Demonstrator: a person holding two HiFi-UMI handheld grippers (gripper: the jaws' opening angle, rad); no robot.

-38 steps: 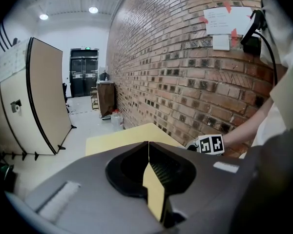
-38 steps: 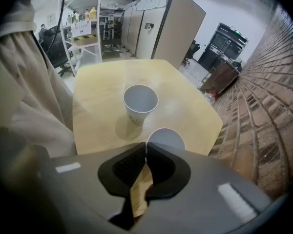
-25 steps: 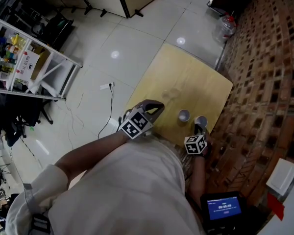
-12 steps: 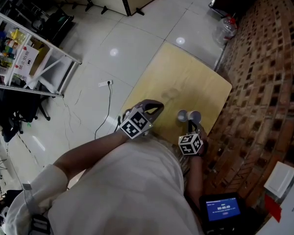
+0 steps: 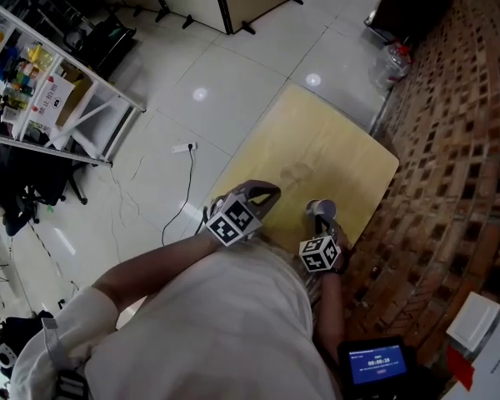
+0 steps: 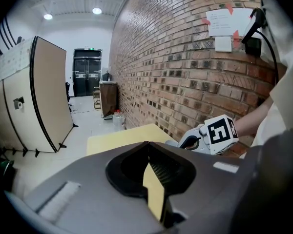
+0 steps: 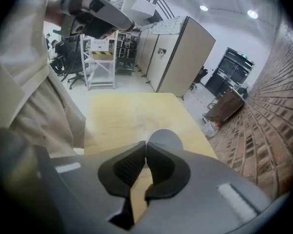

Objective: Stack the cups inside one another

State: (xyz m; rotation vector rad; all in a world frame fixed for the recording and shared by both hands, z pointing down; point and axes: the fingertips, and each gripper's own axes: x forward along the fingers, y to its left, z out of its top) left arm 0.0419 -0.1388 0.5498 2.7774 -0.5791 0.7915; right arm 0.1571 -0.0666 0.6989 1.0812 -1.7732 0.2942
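Observation:
In the head view one grey cup shows near the front right edge of the yellow table; I cannot make out a second cup apart from it. My right gripper is shut on the cup's rim. In the right gripper view the cup is a grey disc just past the gripper, whose pads are closed on its near edge. My left gripper hovers over the table's front left part, shut with nothing in it. In the left gripper view that gripper has its jaws together.
A brick wall runs along the table's right side. A white shelf rack stands on the left, and a cable lies on the tiled floor. A water bottle stands beyond the table. A small screen glows at lower right.
Two cups stood apart; my right gripper carried the right one leftward to the other, and now only one cup shape shows. The left gripper has stayed put.

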